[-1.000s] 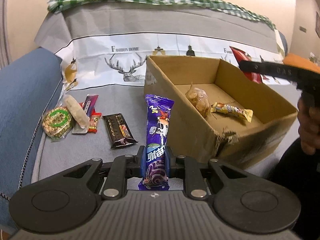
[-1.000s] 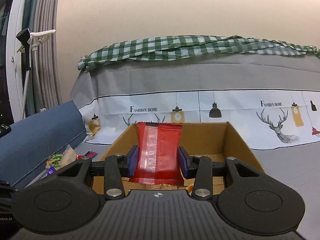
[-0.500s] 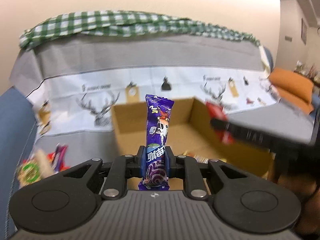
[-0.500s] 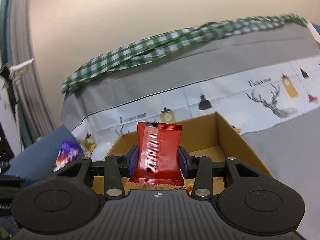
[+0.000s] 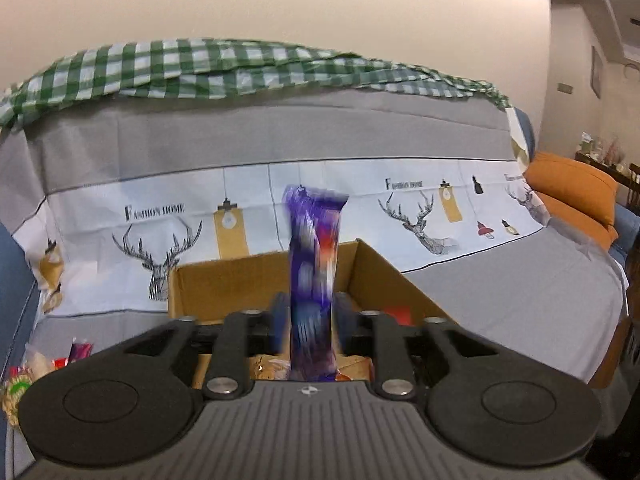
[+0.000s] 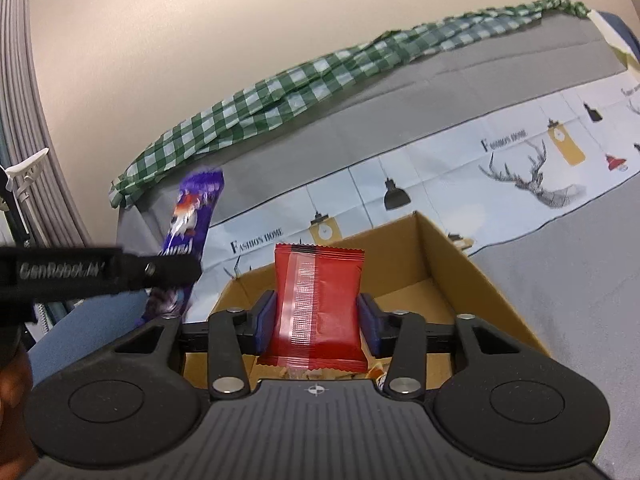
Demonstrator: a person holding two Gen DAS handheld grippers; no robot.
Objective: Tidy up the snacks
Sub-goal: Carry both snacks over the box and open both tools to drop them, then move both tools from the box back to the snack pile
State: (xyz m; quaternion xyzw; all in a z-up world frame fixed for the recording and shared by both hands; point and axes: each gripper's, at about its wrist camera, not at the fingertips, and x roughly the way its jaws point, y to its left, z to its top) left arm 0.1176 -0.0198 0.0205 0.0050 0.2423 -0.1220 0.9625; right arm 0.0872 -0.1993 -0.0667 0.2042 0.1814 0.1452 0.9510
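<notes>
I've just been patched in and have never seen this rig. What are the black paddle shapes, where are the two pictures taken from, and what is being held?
No robot here: a person holds one set of hand tongs in each hand, with a camera on each looking along its fingers. The black shapes are the tongs' own bodies.

The left view shows the left tongs opening around an upright, blurred purple snack wrapper. The right view shows the right tongs opening around a red foil snack packet, with gaps at both pads. Both hang over an open brown cardboard box on a grey-covered sofa. More snacks lie left of the box.
</notes>
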